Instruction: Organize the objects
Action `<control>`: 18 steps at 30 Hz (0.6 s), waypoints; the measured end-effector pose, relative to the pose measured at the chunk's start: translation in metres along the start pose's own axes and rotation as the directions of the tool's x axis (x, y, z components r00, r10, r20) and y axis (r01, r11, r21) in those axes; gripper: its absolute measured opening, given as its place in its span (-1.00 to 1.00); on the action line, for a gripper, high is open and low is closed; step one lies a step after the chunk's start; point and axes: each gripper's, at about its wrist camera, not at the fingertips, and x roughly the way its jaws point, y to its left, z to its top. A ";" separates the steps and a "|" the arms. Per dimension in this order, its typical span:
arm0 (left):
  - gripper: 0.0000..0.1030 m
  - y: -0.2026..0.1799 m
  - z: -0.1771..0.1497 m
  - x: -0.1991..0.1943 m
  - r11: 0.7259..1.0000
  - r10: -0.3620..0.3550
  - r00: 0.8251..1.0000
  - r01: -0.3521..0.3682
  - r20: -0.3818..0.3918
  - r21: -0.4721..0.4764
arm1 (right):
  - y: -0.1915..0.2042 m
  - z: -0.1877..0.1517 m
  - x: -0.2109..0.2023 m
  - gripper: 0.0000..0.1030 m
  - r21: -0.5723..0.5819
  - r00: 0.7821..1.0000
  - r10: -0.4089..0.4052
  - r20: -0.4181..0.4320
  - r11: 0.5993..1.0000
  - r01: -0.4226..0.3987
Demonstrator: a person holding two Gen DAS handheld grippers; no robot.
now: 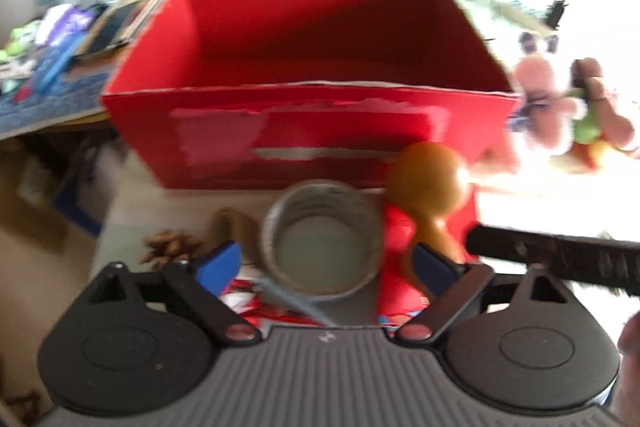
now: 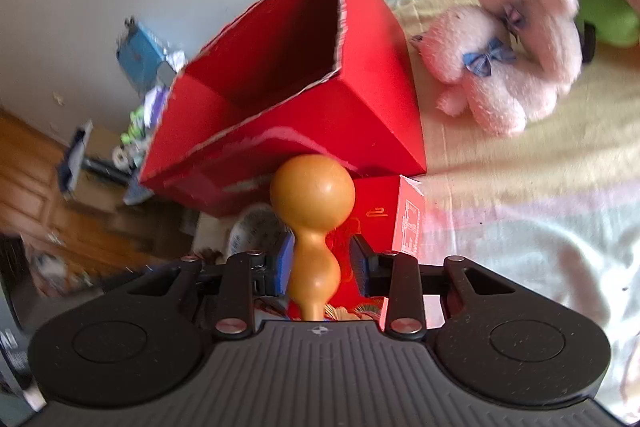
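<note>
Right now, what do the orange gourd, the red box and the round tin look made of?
Orange gourd: smooth and glossy, with a bright highlight; lacquered dried gourd or plastic, can't tell which.
Red box: matte red cardboard; torn pale edges along the rim.
Round tin: thin dull grey metal, seemingly, with ridged inner walls; the view is blurred.

red box: 1 | gourd: 1 | metal tin: 1 | pine cone: 1 | pink plush: 1
</note>
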 end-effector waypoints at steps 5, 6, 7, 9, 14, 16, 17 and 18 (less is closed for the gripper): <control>0.39 -0.005 -0.006 0.000 0.991 -0.123 0.992 0.121 0.034 0.061 | -0.005 0.006 0.008 -0.32 0.053 0.998 0.065 -0.020 0.997 -0.064; 0.33 -0.009 -0.006 0.001 0.988 -0.134 0.990 0.130 0.047 0.084 | -0.006 0.007 0.010 -0.32 0.052 0.997 0.070 -0.025 0.996 -0.069; 0.30 -0.012 -0.006 0.005 0.985 -0.140 0.989 0.135 0.044 0.107 | -0.006 0.007 0.012 -0.32 0.052 0.997 0.073 -0.032 0.996 -0.071; 0.19 -0.017 -0.004 0.006 0.976 -0.186 0.982 0.180 0.039 0.121 | -0.007 0.009 0.015 -0.32 0.051 0.995 0.084 -0.049 0.995 -0.082; -0.09 -0.023 0.000 0.019 0.955 -0.270 0.963 0.268 -0.002 0.124 | -0.010 0.011 0.025 -0.31 0.050 0.994 0.086 -0.073 0.995 -0.082; -0.20 -0.025 0.001 0.026 0.952 -0.284 0.959 0.284 -0.019 0.113 | -0.009 0.013 0.031 -0.31 0.052 0.993 0.084 -0.087 0.995 -0.080; -0.29 -0.026 0.002 0.029 0.951 -0.290 0.957 0.291 -0.024 0.107 | -0.010 0.014 0.033 -0.31 0.054 0.992 0.087 -0.093 0.995 -0.082; -0.34 -0.026 0.003 0.031 0.949 -0.296 0.955 0.298 -0.030 0.099 | -0.011 0.014 0.034 -0.30 0.054 0.991 0.090 -0.097 0.995 -0.085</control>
